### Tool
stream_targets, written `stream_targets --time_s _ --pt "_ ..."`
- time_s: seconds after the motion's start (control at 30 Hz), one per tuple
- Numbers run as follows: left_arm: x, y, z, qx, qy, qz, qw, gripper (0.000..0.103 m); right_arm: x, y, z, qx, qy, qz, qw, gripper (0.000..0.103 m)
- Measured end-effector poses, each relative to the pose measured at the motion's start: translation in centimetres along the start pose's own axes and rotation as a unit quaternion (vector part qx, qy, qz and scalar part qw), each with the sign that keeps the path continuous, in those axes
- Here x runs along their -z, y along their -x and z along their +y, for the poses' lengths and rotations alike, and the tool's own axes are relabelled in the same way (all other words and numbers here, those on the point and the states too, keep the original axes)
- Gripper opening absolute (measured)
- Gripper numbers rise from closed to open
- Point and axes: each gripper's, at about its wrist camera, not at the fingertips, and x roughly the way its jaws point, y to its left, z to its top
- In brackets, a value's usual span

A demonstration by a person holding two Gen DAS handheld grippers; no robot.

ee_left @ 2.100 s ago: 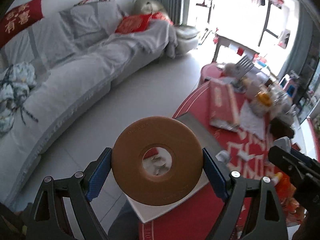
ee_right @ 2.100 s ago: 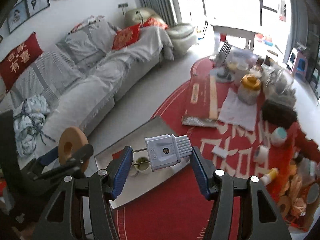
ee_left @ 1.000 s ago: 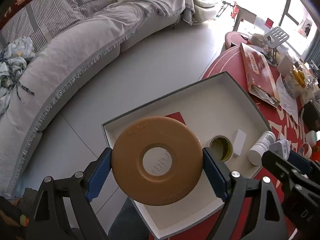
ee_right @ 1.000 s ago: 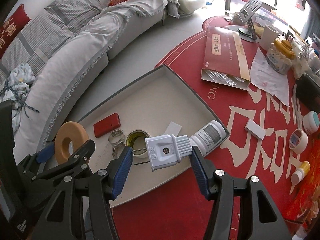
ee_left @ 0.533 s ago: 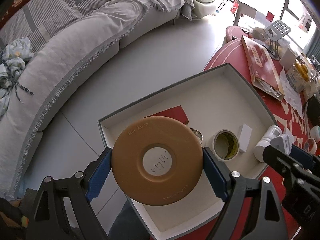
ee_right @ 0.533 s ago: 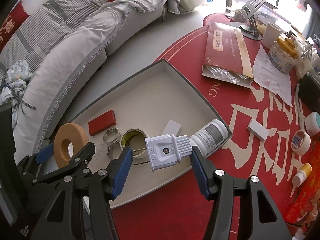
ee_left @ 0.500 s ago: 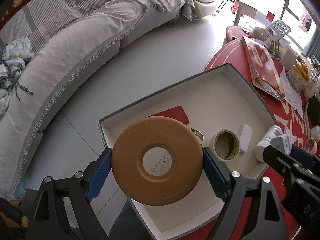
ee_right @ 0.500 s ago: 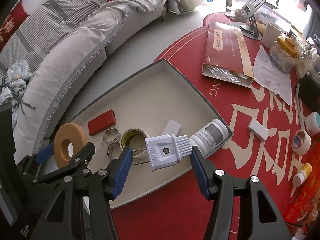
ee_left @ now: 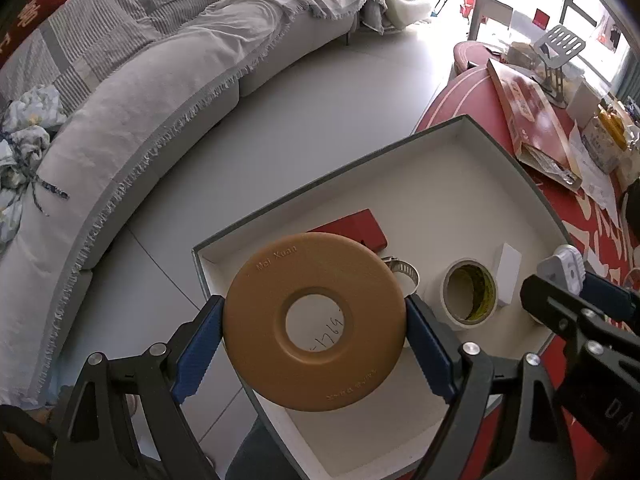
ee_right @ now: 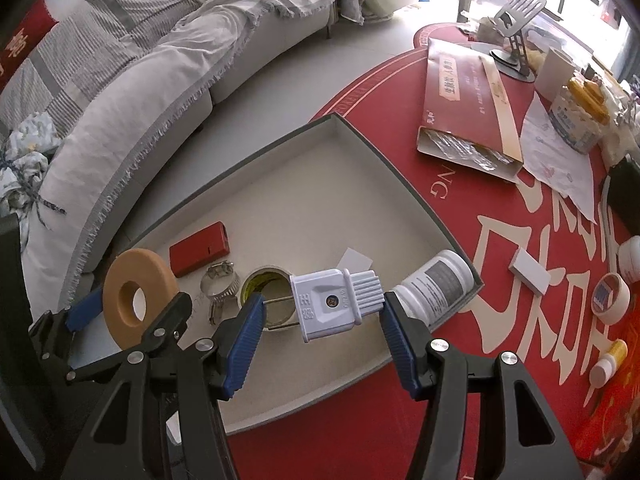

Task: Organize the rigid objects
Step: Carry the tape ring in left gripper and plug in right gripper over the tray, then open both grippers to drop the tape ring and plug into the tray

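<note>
Above the tray (ee_right: pixel 400 178), a ring (ee_left: pixel 314 328) was gripped by the left gripper (ee_left: pixel 314 330), a plug (ee_right: pixel 334 304) by the right gripper (ee_right: pixel 322 312).

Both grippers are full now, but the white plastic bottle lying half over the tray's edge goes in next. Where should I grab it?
Grip the white plastic bottle across its labelled cylindrical body, coming from above. It lies on its side, cap end inside the grey tray and body propped on the rim, so its round sides are exposed. Set the pads across its long axis, probably near the middle, so it does not tip.
</note>
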Motion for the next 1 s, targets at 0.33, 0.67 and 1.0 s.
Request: stream_targets --time_s 0.33,0.67,1.0 --pt "0.0 -1.1 -1.3 0.004 -0.026 -0.002 0.9996 0.090 -0.3 -1.4 0.3 -0.002 0.006 0.011 1.000 0.060" --pt "0.6 -1.2 -2.1 0.022 -0.037 0.006 0.9990 0.103 0.1 -0.5 -0.4 -0.018 0.008 -0.009 1.000 0.086" --pt "1.1 2.6 -2.0 0.076 -0.015 0.004 0.9970 0.103 2.7 2.8 -7.7 0.052 -0.075 -0.051 0.994 0.086"
